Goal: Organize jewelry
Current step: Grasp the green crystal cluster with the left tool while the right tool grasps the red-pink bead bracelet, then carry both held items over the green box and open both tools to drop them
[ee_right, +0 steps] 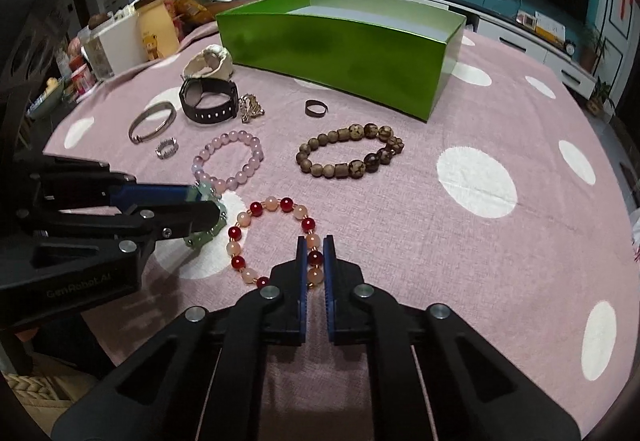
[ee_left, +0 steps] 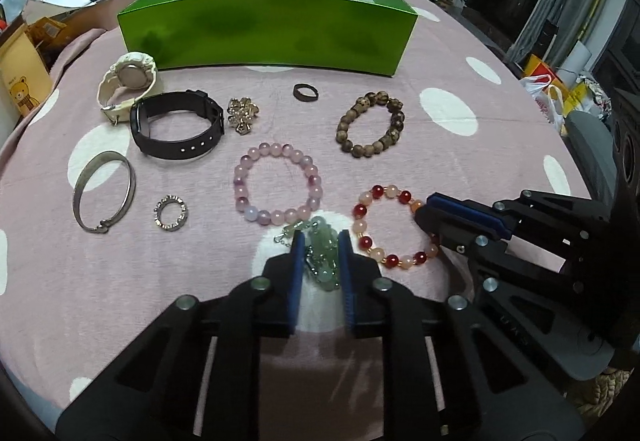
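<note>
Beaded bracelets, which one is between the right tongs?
The red and peach bracelet, nearest the camera; the right tongs close around its beads. The pink and brown ones lie untouched.

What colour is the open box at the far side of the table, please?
The box is bright green, clearest in the left wrist view.

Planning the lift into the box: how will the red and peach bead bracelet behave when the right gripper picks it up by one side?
The red and peach bracelet looks strung, so it probably sags into a hanging loop. Its round glossy beads may slip between the right gripper pads.
</note>
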### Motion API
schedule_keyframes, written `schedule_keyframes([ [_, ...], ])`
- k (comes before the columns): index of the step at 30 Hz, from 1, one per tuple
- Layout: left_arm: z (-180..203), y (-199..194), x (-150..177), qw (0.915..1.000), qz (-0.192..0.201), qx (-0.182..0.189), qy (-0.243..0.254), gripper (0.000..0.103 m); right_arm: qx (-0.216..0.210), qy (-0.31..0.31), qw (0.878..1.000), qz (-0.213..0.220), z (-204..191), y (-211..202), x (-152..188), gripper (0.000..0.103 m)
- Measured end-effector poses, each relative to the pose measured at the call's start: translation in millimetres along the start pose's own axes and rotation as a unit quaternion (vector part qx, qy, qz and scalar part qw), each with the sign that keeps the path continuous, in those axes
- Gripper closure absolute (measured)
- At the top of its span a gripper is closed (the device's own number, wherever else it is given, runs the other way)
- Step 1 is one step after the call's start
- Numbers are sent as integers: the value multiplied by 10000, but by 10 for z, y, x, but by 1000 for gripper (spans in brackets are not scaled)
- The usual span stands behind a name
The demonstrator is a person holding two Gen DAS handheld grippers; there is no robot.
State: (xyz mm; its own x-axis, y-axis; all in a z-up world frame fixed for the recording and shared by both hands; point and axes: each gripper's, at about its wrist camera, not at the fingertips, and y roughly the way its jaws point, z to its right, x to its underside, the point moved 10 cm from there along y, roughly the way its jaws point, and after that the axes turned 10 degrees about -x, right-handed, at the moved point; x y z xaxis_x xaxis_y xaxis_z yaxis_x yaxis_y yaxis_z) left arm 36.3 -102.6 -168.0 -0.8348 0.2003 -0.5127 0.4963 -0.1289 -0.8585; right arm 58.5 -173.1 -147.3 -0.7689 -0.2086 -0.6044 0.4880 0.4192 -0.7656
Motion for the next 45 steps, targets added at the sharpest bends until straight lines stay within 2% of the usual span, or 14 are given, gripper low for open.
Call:
schedule_keyframes([
  [5,-25,-59,2,9997,45,232,-104,91,-74,65,9994,327,-10,-209,-164,96],
  [7,-34,-99,-15,9996,97,259,-115,98,-86,61,9990,428,-26,-286,-229,96],
  [17,-130,-327,-225,9977,336,510,-310,98,-55,-42,9962,873,-17,-568,-640,96],
  [21,-248,-432,-428,9965,502,516,-419,98,-5,-144,9944,1042,39,-657,-865,96],
  [29,-551,-601,-1247,9931,990,306,-547,98,117,-369,9889,1432,181,-743,-1475,96],
  [37,-799,-212,-2071,9928,857,266,-790,98,12,-138,9881,1532,472,-467,-1983,96],
  [45,-937,453,-2324,9950,393,-2,-921,98,-8,250,9940,1068,809,199,-2067,96],
])
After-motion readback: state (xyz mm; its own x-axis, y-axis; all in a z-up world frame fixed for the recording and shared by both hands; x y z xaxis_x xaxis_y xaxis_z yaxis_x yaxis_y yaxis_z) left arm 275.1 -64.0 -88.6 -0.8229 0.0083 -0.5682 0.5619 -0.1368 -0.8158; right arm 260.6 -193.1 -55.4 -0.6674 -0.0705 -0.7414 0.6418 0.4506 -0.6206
